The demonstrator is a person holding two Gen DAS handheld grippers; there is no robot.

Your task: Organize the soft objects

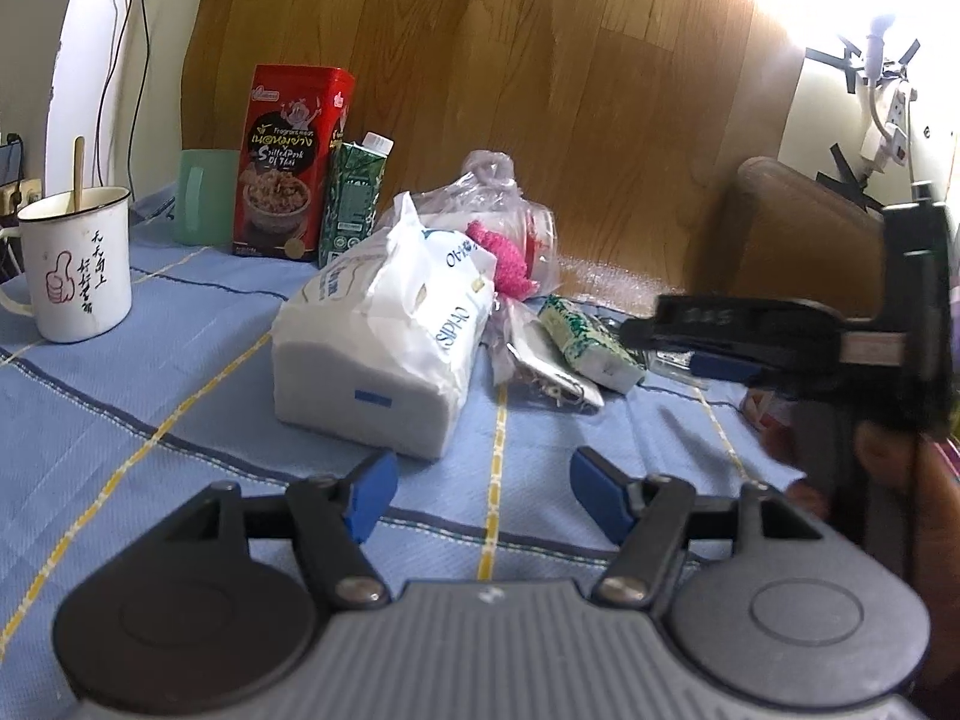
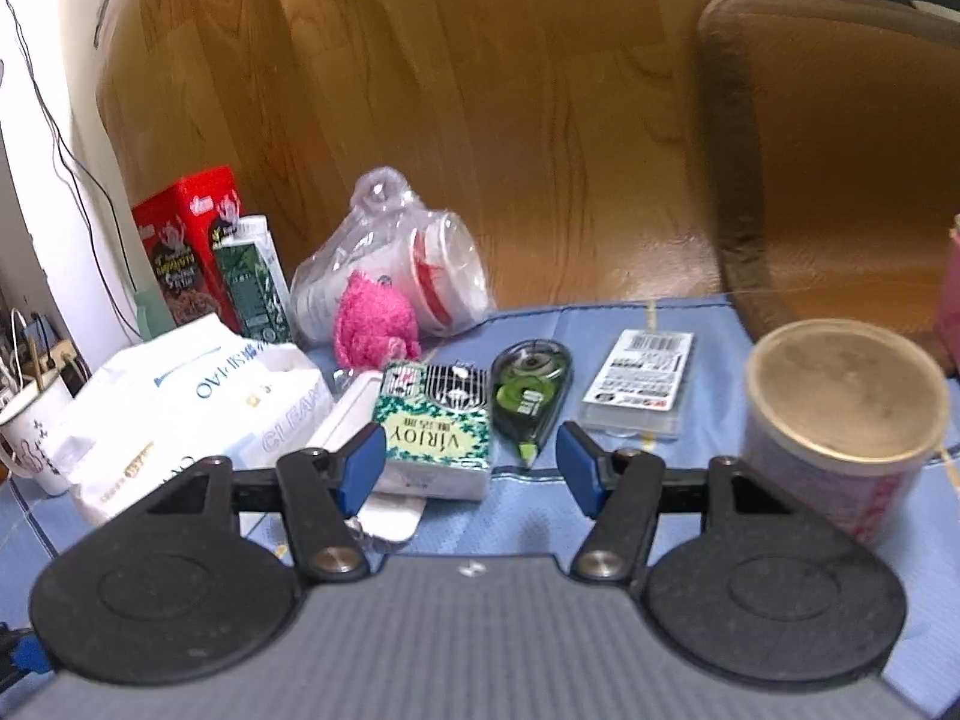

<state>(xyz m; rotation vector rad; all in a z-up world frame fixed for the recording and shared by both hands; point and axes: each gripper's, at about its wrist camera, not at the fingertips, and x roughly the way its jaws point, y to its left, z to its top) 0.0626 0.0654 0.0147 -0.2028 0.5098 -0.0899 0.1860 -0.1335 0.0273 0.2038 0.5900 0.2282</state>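
A home: enamel mug (image 1: 81, 264), snack box (image 1: 288, 159) and tissue pack (image 1: 384, 336) crowd a cloth-covered table (image 1: 150, 372).

A white enamel mug (image 1: 75, 267) stands on the blue tablecloth (image 1: 180, 360), near a red food box (image 1: 288, 162) and green carton (image 1: 354, 198); a correction-tape dispenser (image 2: 529, 396) lies beside a lidded cup (image 2: 840, 426).
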